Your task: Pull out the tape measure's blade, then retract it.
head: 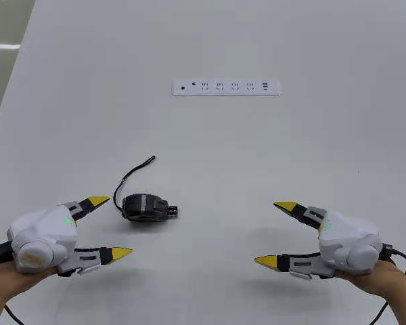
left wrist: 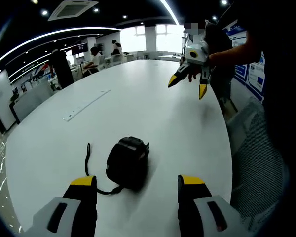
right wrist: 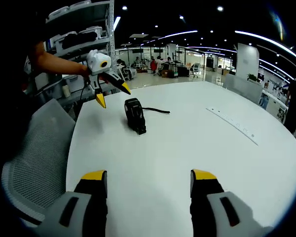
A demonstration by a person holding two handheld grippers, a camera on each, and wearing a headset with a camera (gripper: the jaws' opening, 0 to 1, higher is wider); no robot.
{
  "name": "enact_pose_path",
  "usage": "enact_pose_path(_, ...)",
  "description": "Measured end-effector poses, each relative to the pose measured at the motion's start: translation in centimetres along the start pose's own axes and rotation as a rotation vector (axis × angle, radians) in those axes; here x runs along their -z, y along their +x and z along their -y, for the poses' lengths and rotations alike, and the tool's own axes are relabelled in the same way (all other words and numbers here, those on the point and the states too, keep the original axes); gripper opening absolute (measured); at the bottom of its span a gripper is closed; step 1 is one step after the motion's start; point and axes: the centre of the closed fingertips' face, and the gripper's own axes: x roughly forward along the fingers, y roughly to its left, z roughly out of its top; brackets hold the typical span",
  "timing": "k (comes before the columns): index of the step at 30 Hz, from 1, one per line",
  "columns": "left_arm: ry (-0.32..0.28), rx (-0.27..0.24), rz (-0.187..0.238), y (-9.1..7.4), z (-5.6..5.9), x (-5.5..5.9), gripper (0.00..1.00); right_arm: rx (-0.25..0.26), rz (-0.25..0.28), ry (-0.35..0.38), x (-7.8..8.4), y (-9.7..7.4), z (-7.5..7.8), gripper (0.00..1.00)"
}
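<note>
My left gripper [head: 115, 226] hangs spread and empty, the tape measure [head: 145, 207] just past its tips at 2 o'clock on the table [head: 210, 149], placed, I judge, to pin the case. My right gripper [head: 271, 233], also spread and empty, waits well off at 3 o'clock, where the blade end points. The left gripper view puts the case dead ahead at 12; the head view adds a power strip [head: 226, 87] far off at 12

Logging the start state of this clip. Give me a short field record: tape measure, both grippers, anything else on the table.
object: black tape measure with a thin black cord, lying on the white table, blade looks retracted
left gripper: open, empty, close to the tape measure, not touching
right gripper: open, empty, well apart from it
other: white power strip at the table's far side
</note>
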Motion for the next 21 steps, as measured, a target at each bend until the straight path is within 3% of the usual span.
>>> enact_pose_path(5, 0.006, 0.004, -0.005, 0.2, -0.1, -0.1, 0.61, -0.008, -0.004, -0.007, -0.1, 0.2, 0.0, 0.64)
enact_pose_path(10, 0.067, 0.049, -0.049, 1.9, -0.6, -0.1, 0.57, -0.056, -0.016, -0.061, -0.8, 2.1, 0.7, 0.61)
enact_pose_path(21, 0.13, 0.098, -0.113, 3.8, -1.0, 0.1, 0.48, -0.11, -0.036, -0.111, -1.4, 4.8, 1.1, 0.54)
